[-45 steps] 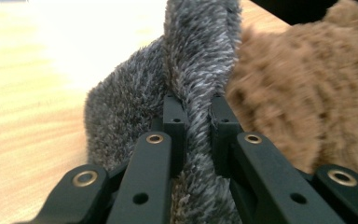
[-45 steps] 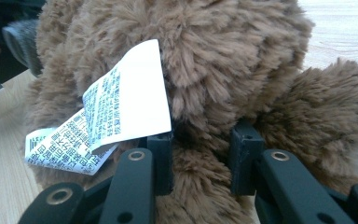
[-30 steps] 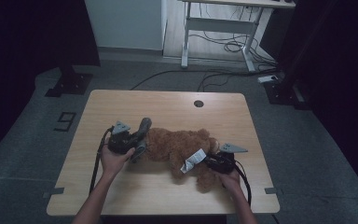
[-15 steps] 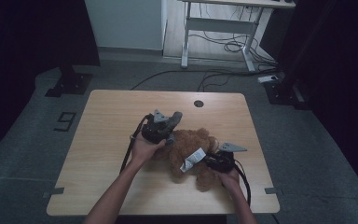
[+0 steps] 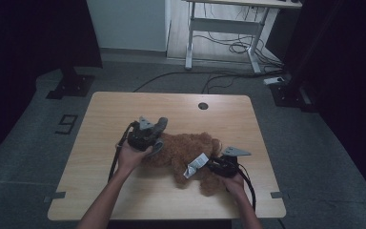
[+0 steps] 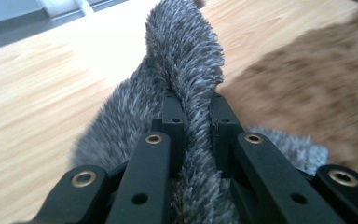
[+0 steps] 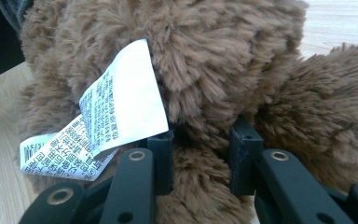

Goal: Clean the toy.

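Lying near the middle of the pale wooden desk [image 5: 105,119], a curly brown plush toy [image 5: 186,150] stretches from left to right, its fur thick and shaggy. The left gripper [image 5: 147,133] sits at the toy's left end, and its fingers are clamped tight on a strip of grey, short-piled fuzzy fabric [image 6: 186,65], which rises between them as a soft upright fold. At the toy's near right part, the right gripper [image 5: 221,167] has its fingers pressed into a tuft of the brown fur. Just left of those fingers hangs a white, creased paper-like label [image 7: 116,121] printed with small black text, partly covering the fur. A small round dark hole [image 5: 203,106] marks the desk's far side. Beyond the desk, black cables [image 5: 228,47] trail across the floor under a white metal frame [image 5: 224,28].
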The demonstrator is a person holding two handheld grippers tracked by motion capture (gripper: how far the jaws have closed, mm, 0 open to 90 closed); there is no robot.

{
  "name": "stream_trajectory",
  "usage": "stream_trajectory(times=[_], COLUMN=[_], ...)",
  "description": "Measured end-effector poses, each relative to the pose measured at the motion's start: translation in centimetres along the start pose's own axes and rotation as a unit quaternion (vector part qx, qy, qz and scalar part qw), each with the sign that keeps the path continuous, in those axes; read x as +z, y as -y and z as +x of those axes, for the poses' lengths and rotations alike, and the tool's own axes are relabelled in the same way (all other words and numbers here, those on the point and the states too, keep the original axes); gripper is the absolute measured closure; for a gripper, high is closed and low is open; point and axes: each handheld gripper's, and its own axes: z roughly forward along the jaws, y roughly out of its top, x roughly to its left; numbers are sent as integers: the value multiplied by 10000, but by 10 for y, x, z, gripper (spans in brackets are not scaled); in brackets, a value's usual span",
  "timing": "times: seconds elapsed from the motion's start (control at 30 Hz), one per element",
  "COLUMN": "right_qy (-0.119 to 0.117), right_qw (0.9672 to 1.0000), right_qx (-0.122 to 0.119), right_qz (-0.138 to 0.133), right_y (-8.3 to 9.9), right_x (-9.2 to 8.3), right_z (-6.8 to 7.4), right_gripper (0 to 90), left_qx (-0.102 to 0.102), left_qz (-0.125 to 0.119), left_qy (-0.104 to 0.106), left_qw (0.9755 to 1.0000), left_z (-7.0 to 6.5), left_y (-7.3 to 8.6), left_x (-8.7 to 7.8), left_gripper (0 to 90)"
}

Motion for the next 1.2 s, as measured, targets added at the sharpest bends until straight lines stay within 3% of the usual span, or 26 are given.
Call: stream_trajectory(times=[0.2,0.33,0.37,0.47,0.6,0.67,0.77,0.87,0.93,0.97,1.0,1.07,1.2], right_qy=[13,12,12,-10,-28,-17,-16,-16,-12,-3,-3,7,-5], right_qw=[10000,10000,10000,10000,10000,10000,10000,10000,10000,10000,10000,10000,10000], right_qx=[-64,-46,-37,1,24,-10,-42,-38,-32,-21,-21,-22,-40], right_qz=[33,50,56,52,59,65,80,85,85,84,84,80,87], right_y=[-1,0,0,1,0,-1,-2,-2,-2,-2,-2,-2,-2], right_x=[1,1,1,1,2,3,4,3,3,3,3,4,3], right_z=[1,1,1,-1,-1,-2,-1,-1,-1,-1,-1,-1,-1], right_gripper=[676,677,678,678,677,677,677,675,675,675,675,676,673], left_qx=[-132,-214,-415,-889,-970,-801,-605,-344,-253,-68,-68,-101,-145], left_qz=[137,366,476,475,529,297,-100,-328,-345,-290,-290,-122,102], left_qy=[-118,-216,-89,275,382,173,205,312,332,322,322,402,586], left_qw=[9997,9989,9980,9945,9931,9962,9979,9984,9985,9990,9990,9991,9981], left_z=[10,17,23,32,38,40,35,19,14,2,2,-6,-11], left_y=[24,38,49,65,68,50,23,-4,-12,-25,-25,-36,-33], left_x=[7,13,18,24,23,4,-19,-28,-27,-20,-20,0,20], left_gripper=[807,809,808,808,805,805,804,802,801,800,800,799,798])
